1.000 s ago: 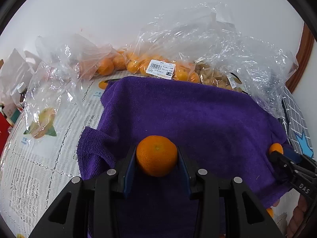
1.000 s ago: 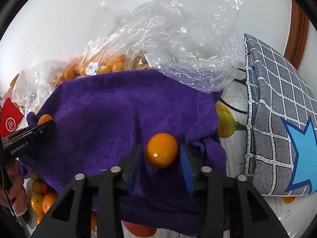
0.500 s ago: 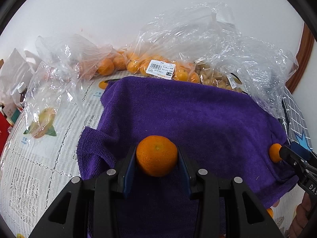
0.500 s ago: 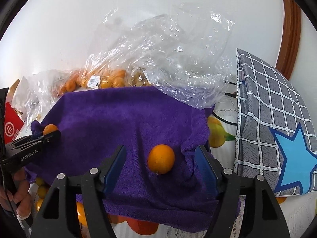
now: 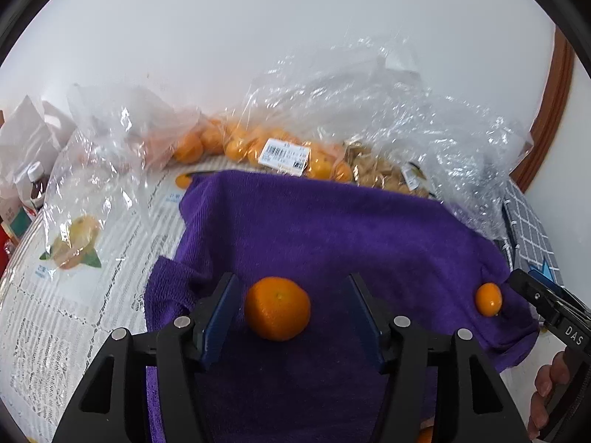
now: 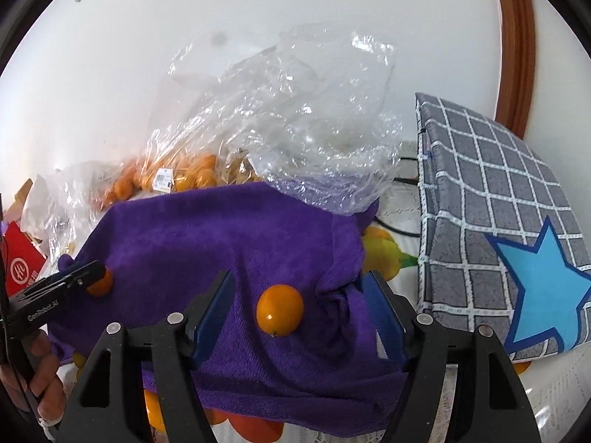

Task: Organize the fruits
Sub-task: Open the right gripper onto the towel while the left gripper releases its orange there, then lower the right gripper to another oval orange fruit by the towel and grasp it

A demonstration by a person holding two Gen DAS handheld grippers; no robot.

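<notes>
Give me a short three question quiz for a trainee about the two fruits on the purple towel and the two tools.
1. True or false: the left tool is clamped on the round orange.
2. Which fruit lies between the right tool's fingers? A) smaller oval orange fruit B) lemon C) apple
3. Fill in: both fruits rest on the ___ towel.

Key: 1 false, it sits free between open fingers that have just opened; 2 A, the smaller oval orange fruit; 3 purple.

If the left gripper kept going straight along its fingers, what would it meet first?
Most likely the mandarin, lying on the purple towel between the open fingers of the left gripper; beyond that, towel, though depth is hard to judge.
</notes>
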